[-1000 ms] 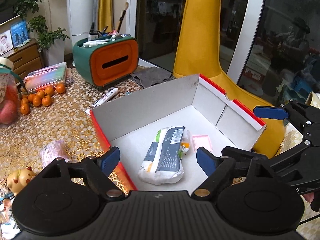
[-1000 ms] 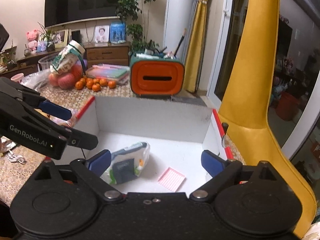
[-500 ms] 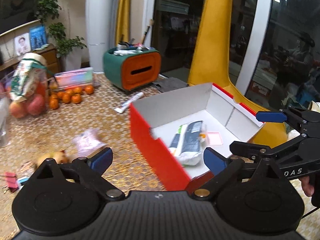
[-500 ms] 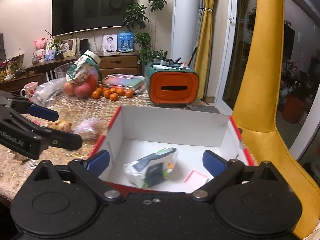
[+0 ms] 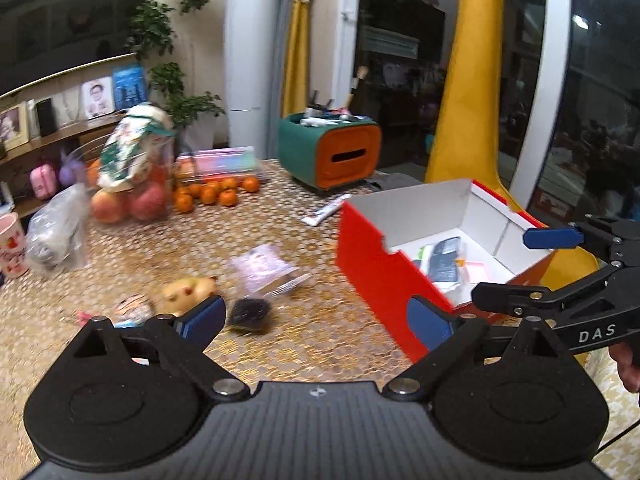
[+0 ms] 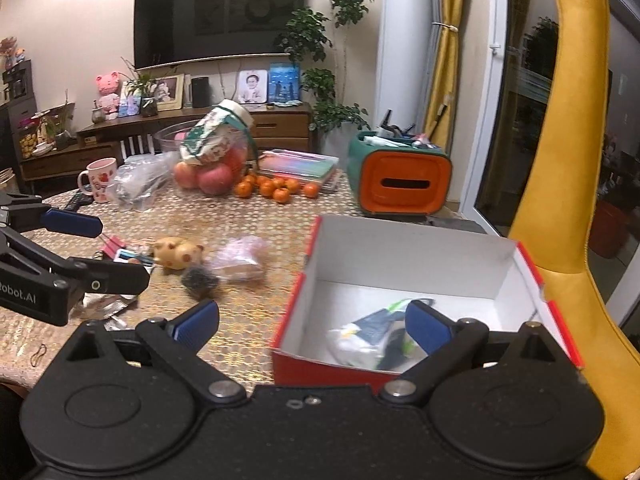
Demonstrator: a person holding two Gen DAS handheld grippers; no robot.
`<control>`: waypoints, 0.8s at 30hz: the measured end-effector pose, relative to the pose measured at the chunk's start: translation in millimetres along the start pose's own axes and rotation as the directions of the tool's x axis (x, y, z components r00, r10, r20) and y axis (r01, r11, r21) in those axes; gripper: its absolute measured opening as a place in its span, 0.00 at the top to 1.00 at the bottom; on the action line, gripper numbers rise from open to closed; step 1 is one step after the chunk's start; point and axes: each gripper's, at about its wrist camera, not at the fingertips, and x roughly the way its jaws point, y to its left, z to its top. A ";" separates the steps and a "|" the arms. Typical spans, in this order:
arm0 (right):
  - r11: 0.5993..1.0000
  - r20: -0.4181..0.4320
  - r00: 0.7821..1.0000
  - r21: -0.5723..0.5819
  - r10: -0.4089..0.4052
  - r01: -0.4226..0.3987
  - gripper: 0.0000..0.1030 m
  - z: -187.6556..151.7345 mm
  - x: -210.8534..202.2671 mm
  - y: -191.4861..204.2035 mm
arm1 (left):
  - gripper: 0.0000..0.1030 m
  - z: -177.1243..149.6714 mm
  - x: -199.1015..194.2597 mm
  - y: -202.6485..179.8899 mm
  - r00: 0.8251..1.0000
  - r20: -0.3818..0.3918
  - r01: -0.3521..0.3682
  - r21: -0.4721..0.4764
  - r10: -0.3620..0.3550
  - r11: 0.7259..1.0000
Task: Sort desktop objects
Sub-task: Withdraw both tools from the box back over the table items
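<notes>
Red box (image 6: 320,364), pig toy (image 6: 178,254), oranges (image 6: 276,189) nearby

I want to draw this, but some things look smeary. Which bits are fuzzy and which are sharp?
Left wrist view: the table things are smeared, like the pig toy and black fuzzy ball; the open left tool stays sharp. Right wrist view: mostly crisper, oranges clear, but the packet in the red box is blurry. Both views bend straight edges.

gold-patterned table (image 6: 248,320) bears red box (image 6: 320,364), oranges (image 6: 276,189), perhaps a pig toy (image 6: 178,252)
</notes>
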 end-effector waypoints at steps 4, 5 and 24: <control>1.000 0.000 1.000 -0.013 0.015 -0.015 0.03 -1.7 2.8 22.0 | 0.05 -11.2 -7.4 21.2 0.999 0.008 -0.039 -0.026 0.039 0.999; 1.000 0.000 1.000 -0.021 0.017 -0.017 0.03 -2.2 3.3 28.2 | 0.05 -13.8 -9.4 26.6 0.999 0.011 -0.051 -0.030 0.051 0.998; 0.992 -0.017 0.998 -0.111 0.065 -0.066 0.03 -21.9 34.5 125.9 | 0.05 -63.6 -12.5 107.9 0.981 -0.020 -0.192 -0.069 0.191 0.979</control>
